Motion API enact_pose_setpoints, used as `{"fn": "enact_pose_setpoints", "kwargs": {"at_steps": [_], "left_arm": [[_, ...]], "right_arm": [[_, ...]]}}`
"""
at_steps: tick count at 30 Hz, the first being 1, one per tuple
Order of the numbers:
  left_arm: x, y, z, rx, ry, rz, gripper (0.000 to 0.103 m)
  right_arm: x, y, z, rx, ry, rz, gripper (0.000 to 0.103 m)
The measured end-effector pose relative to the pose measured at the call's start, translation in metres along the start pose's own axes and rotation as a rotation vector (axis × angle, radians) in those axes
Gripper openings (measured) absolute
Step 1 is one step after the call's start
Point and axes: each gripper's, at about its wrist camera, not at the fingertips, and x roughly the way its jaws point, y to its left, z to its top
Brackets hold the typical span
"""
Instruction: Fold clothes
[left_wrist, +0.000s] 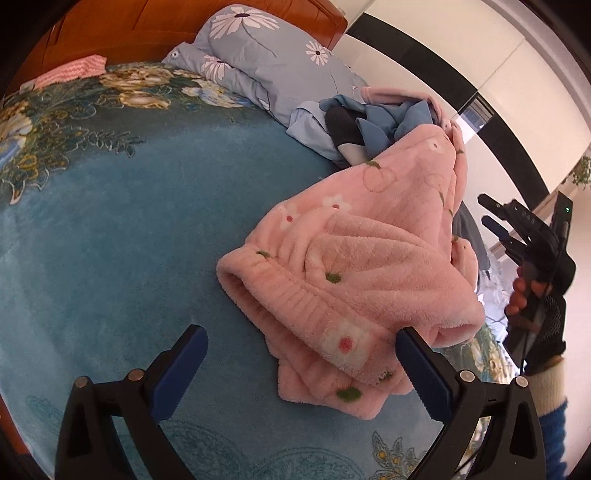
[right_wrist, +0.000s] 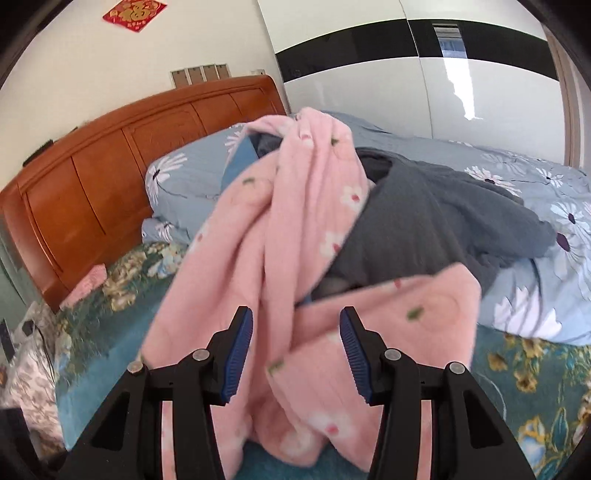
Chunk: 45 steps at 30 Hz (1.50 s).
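A pink fleece garment (left_wrist: 369, 258) with small flowers lies crumpled on the blue bedspread (left_wrist: 129, 240), its ribbed cuff toward me. My left gripper (left_wrist: 299, 354) is open just in front of the cuff, its right finger touching the fabric edge. In the right wrist view the same pink garment (right_wrist: 280, 240) fills the middle, and my right gripper (right_wrist: 295, 332) is open above it, jaws apart with fabric between and below them, not clamped. The right gripper also shows at the right edge of the left wrist view (left_wrist: 495, 214), held in a gloved hand.
A pile of blue and dark clothes (left_wrist: 354, 125) lies behind the pink garment. A dark grey garment (right_wrist: 443, 221) rests on the floral grey quilt (right_wrist: 535, 206). The wooden headboard (right_wrist: 110, 177) stands at the back, with a wardrobe (right_wrist: 369, 74) beyond.
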Motion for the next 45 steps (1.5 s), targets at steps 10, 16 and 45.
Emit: {"fn": "enact_pose_setpoints", "kwargs": {"at_steps": [10, 16, 45], "left_arm": [[0.019, 0.025, 0.016, -0.103, 0.02, 0.066, 0.103], [0.017, 0.03, 0.016, -0.106, 0.021, 0.062, 0.103], [0.057, -0.041, 0.03, 0.166, 0.096, 0.031, 0.103]], "right_arm": [[0.08, -0.02, 0.053, 0.268, 0.087, -0.001, 0.016], [0.029, -0.025, 0.051, 0.273, -0.011, 0.077, 0.006], [-0.219, -0.195, -0.215, 0.525, 0.073, -0.272, 0.01]]}}
